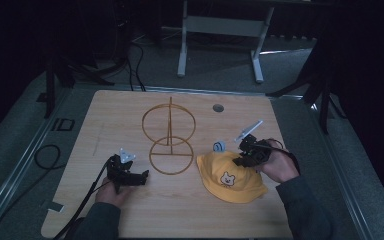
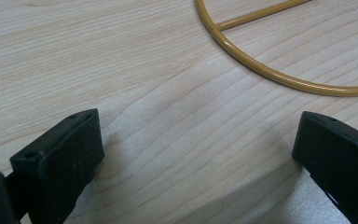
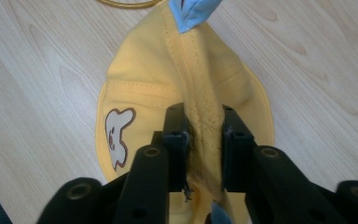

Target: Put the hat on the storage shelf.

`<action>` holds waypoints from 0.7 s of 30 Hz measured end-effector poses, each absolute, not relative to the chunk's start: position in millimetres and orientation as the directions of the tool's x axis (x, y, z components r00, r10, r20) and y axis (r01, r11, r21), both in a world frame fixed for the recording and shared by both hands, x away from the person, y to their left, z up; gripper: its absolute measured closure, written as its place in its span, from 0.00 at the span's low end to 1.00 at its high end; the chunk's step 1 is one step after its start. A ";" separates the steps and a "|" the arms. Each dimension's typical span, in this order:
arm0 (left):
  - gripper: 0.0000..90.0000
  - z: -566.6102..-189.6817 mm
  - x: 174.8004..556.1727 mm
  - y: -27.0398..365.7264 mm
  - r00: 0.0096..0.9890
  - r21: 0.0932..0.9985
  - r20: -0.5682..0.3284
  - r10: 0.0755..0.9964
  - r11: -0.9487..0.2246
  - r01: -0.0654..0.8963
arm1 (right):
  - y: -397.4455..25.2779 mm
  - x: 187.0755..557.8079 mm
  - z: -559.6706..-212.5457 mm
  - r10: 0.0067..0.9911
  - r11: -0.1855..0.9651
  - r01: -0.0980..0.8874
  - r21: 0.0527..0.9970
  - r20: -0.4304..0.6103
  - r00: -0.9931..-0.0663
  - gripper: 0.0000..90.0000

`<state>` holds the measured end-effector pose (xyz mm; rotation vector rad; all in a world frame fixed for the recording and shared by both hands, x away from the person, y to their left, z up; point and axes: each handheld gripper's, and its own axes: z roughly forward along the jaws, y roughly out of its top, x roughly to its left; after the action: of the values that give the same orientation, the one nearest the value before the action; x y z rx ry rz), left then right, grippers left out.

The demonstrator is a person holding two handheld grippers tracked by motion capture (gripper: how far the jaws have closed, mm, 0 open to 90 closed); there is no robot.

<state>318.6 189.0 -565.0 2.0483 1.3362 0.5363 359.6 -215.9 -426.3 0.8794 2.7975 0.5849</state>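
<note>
A yellow child's hat (image 1: 230, 179) with a bear face and a blue loop (image 1: 219, 146) lies on the wooden table (image 1: 180, 215), right of centre. My right gripper (image 1: 243, 159) is at the hat's upper right edge, shut on a fold of the yellow hat (image 3: 186, 84) pinched between its pads (image 3: 176, 135). A gold wire stand (image 1: 170, 140), two rings on a central rod, lies flat at mid-table. My left gripper (image 1: 141, 176) rests low on the table left of the stand, open and empty; its jaws stand wide apart over bare wood, with the stand's ring (image 2: 279, 77) just ahead.
A round hole (image 1: 218, 107) sits near the table's far edge. Black cables (image 1: 47, 155) lie on the floor at the left. A white desk frame (image 1: 220, 30) stands beyond the table.
</note>
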 end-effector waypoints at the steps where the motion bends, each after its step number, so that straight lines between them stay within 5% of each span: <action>1: 0.02 -565.0 318.6 189.0 0.404 0.693 -0.002 0.915 -0.290 0.660 | -215.7 359.0 -425.7 0.576 0.754 0.514 0.409 -0.034 -0.817 0.86; 21: 0.02 -564.9 318.6 189.0 0.404 0.692 -0.003 0.915 -0.290 0.661 | -223.6 353.4 -407.8 0.583 0.734 0.474 0.486 -0.094 -0.807 0.89</action>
<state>318.6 189.0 -564.9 2.0493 1.3371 0.5344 353.4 -223.6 -407.8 0.8358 2.6969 0.6587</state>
